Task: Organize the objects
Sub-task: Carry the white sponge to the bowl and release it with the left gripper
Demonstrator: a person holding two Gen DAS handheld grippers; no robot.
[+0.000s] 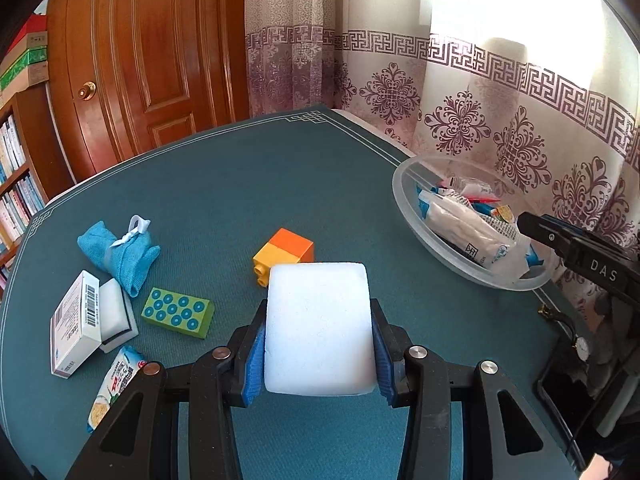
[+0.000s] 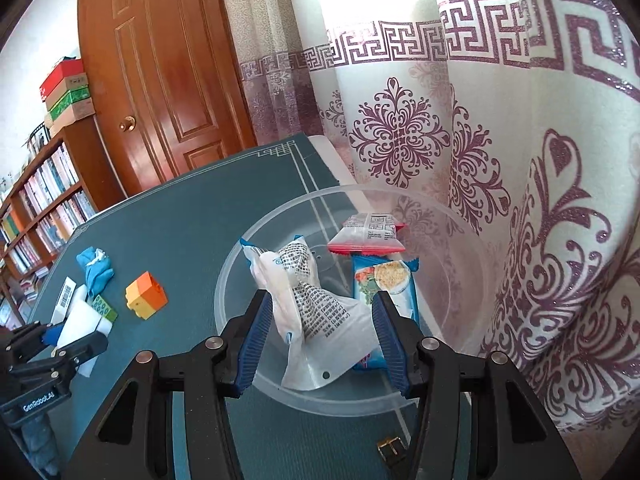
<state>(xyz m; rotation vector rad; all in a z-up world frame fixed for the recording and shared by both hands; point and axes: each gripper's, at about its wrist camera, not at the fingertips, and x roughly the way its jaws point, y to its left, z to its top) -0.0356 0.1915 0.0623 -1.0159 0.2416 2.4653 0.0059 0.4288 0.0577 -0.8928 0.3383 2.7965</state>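
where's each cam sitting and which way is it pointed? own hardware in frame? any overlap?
Left wrist: sits behind the left gripper, angled down across the teal table toward the door; its fingers clamp a white sponge; the right gripper shows at the right edge.
Right wrist: sits behind the right gripper, aimed down into the clear bowl by the curtain; a white printed packet lies between its fingers; the left gripper shows lower left.
Shared: bowl, orange-yellow block, blue cloth, door.

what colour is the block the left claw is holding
White, a plain foam-like block between the left claw's blue pads; clearest in the left wrist view.
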